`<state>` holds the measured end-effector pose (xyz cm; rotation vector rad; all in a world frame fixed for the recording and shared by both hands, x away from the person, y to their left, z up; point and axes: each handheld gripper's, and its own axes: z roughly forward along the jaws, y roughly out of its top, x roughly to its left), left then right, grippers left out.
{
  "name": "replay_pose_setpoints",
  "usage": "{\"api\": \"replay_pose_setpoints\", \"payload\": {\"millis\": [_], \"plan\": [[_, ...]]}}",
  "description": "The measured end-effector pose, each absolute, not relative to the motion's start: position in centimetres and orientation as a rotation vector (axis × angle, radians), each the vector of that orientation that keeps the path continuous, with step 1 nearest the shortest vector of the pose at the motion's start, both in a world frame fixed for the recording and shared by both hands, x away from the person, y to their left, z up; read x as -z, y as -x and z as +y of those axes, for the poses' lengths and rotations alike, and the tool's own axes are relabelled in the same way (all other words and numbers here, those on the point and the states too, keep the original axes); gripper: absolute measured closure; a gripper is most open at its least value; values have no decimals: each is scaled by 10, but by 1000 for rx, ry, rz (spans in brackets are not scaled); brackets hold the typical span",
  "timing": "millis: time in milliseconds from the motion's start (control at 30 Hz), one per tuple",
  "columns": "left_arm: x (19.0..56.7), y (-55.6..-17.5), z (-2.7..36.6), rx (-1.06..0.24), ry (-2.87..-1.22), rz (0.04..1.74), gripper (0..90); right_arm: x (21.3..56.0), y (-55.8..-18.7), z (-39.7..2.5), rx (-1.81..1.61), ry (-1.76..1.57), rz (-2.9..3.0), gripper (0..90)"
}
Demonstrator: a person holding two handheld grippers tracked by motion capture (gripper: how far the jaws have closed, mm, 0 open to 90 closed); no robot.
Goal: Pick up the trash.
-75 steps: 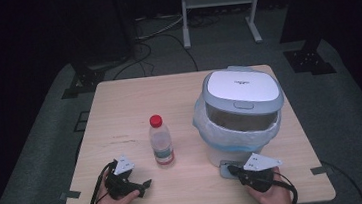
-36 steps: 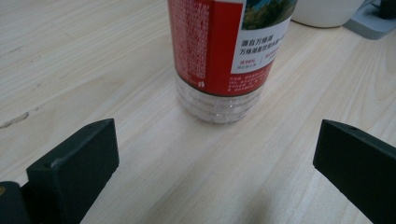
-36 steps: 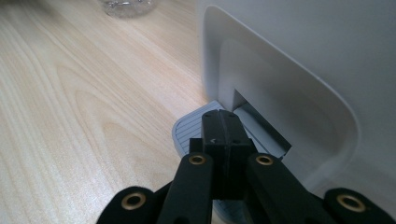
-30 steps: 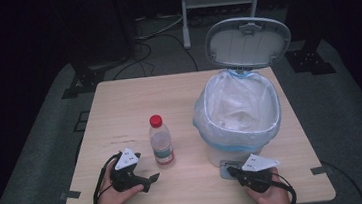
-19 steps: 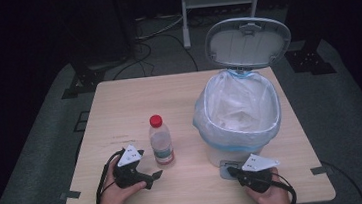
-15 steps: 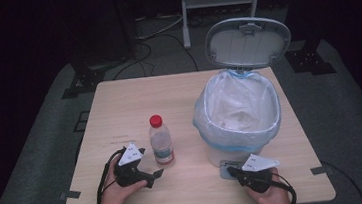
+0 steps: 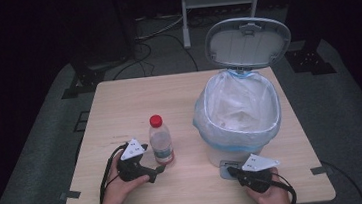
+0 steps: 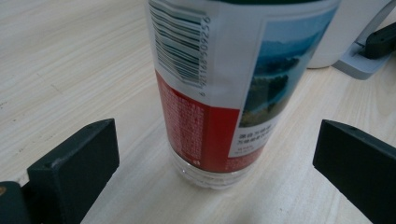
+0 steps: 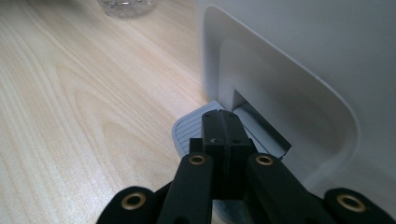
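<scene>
Closing in on the bottle (image 8: 219, 88), the left gripper (image 7: 153, 174) has moved nearer than 2.5 s back, jaws spread wide either side of its base, not touching. Bin lid (image 7: 247, 42), shut then, is now standing open. Right gripper (image 9: 223, 135), jaws pressed together, is pushing down on the grey pedal (image 9: 189, 133) at the bin (image 7: 236, 122) foot. Bottle: clear plastic, red cap, red-and-white label with barcode, upright on the desk (image 7: 119, 108) just left of the bin.
</scene>
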<state>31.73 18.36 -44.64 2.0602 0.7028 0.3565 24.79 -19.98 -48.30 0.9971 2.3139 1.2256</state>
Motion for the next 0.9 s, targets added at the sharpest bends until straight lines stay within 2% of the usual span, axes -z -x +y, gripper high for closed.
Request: {"api": "replay_pose_setpoints", "payload": {"millis": [267, 367, 800, 900], "plan": [[444, -324, 178, -356, -2049, 685, 0, 483, -248, -200, -1226, -997, 2313, 900], [443, -324, 175, -378, -2044, 675, 29, 483, -248, -200, -1227, -997, 2314, 900], [446, -332, 169, -320, -2011, 649, 57, 483, -248, -200, -1229, -998, 2314, 900], [446, -332, 167, -328, -2015, 634, 88, 483, -248, -200, -1232, -1001, 2315, 900]]}}
